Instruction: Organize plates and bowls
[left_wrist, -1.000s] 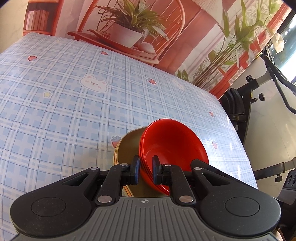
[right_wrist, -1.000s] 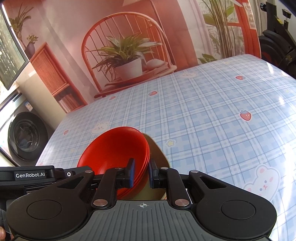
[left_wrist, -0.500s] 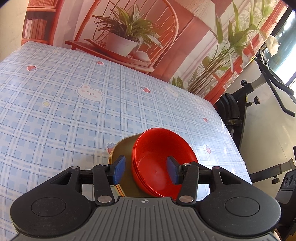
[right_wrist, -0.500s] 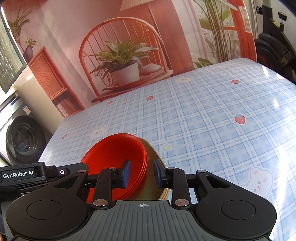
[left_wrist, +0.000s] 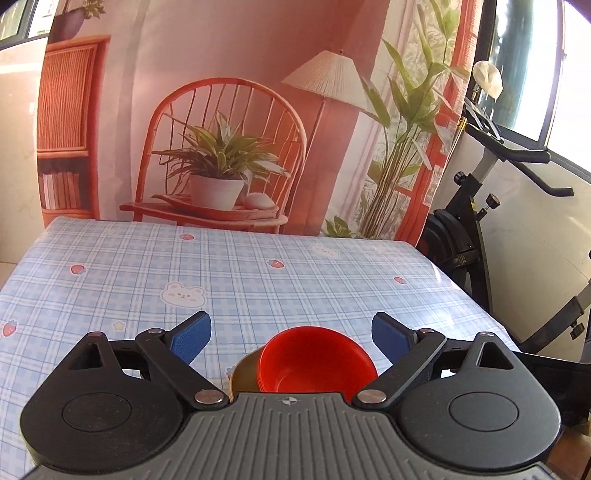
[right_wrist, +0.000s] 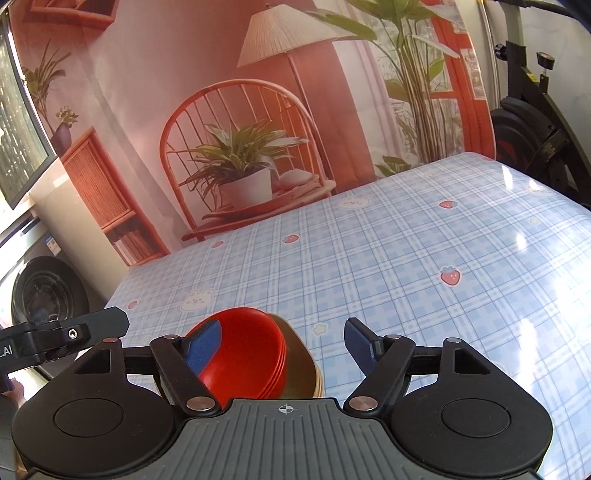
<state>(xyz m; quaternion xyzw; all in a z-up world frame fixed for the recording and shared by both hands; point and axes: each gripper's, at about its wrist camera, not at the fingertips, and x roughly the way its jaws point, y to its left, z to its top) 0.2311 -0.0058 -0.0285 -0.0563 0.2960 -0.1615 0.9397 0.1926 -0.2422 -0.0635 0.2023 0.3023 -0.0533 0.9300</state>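
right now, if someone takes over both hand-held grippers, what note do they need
Left hand-held gripper: open, holding nothing, above the stack.
Right hand-held gripper: open, holding nothing, beside the same stack.
Red bowls sit nested inside the yellow-brown bowl, on the checked tablecloth near its front edge.
Done: bowls stacked and released.
Left: no other plates or bowls are in view; look around before the next pick.

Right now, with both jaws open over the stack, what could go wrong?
1. The red bowls sit off-centre on the yellow plates, leaning in the right wrist view; a bump might slide them off.
2. The stack looks close to the near edge of the table, under both the left gripper and right gripper; a careless pull-back could clip it.
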